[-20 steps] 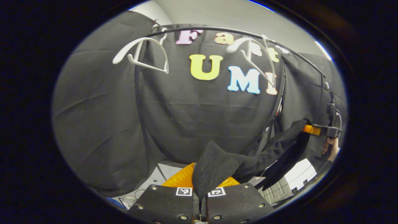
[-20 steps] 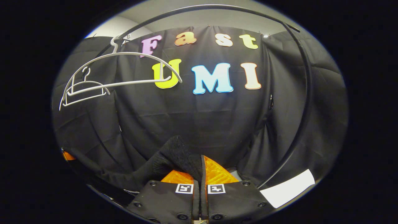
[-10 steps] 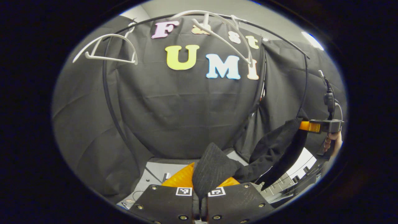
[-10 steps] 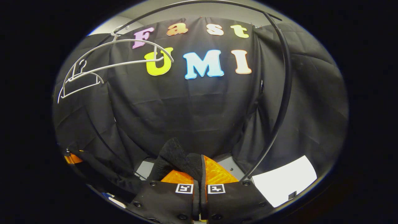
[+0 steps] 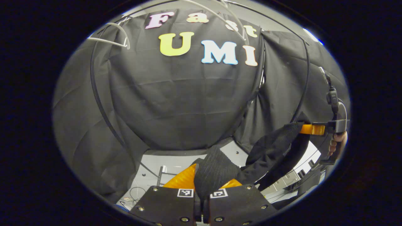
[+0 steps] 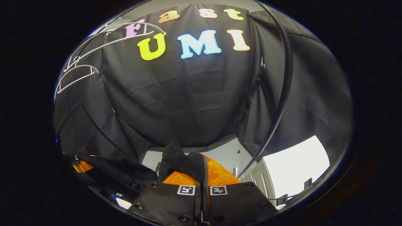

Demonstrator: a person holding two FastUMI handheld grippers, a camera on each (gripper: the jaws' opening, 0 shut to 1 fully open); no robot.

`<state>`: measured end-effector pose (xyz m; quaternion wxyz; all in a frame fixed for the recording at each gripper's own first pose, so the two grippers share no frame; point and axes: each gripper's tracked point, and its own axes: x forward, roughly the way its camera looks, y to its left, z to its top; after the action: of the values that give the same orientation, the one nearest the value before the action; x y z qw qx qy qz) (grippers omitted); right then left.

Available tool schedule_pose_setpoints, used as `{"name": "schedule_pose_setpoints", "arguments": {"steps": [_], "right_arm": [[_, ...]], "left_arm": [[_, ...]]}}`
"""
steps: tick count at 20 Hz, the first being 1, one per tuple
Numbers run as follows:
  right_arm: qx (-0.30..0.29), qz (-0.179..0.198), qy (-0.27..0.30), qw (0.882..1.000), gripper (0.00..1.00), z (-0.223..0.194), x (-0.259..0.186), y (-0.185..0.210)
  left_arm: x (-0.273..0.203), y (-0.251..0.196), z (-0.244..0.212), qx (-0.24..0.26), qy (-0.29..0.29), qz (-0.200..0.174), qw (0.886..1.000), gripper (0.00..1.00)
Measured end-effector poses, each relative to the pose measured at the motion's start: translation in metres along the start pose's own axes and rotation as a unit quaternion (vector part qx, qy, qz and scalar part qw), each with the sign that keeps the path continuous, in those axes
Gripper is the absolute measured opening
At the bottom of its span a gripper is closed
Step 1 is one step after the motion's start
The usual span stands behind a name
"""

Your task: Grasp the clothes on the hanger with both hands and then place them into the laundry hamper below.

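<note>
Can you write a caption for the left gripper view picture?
Left gripper and right gripper hold a dark garment stretched between them, below empty white hangers.

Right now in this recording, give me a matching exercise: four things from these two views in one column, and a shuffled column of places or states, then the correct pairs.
Things
1. black garment
2. white hangers
3. left gripper
4. hand

Places or states
A. hanging bare on the rail, upper left in the right gripper view
B. stretched between the two grippers, off the hangers
C. at the right edge of the left gripper view, holding the right gripper
D. shut on a fold of fabric

Pairs: 1-B, 2-A, 3-D, 4-C
</note>
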<state>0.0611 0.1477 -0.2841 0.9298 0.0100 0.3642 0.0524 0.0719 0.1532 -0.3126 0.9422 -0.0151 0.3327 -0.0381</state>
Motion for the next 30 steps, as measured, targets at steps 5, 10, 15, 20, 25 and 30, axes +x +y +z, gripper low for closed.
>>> {"name": "schedule_pose_setpoints", "arguments": {"steps": [5,10,15,20,25,30], "right_arm": [[0.009,-0.007,0.043,0.999,0.03,-0.033,0.026,-0.004],[0.03,-0.014,0.084,0.996,0.03,-0.074,0.044,-0.004],[0.035,-0.024,0.111,0.993,0.04,-0.105,0.058,-0.006],[0.037,-0.033,0.134,0.99,0.05,-0.129,0.069,-0.01],[0.032,-0.029,0.155,0.987,0.05,-0.146,0.07,-0.005],[0.015,-0.024,0.168,0.985,0.09,-0.155,0.069,-0.003]], "left_arm": [[0.029,0.002,-0.028,-0.001,0.032,0.001,0.999,0.02],[0.063,0.0,-0.071,0.015,0.069,-0.009,0.997,0.03],[0.089,-0.006,-0.109,0.029,0.1,-0.021,0.994,0.03],[0.106,-0.016,-0.133,0.037,0.114,-0.032,0.992,0.03],[0.114,-0.012,-0.14,0.02,0.115,-0.026,0.993,0.05],[0.117,-0.007,-0.141,0.01,0.116,-0.015,0.993,0.07]]}}
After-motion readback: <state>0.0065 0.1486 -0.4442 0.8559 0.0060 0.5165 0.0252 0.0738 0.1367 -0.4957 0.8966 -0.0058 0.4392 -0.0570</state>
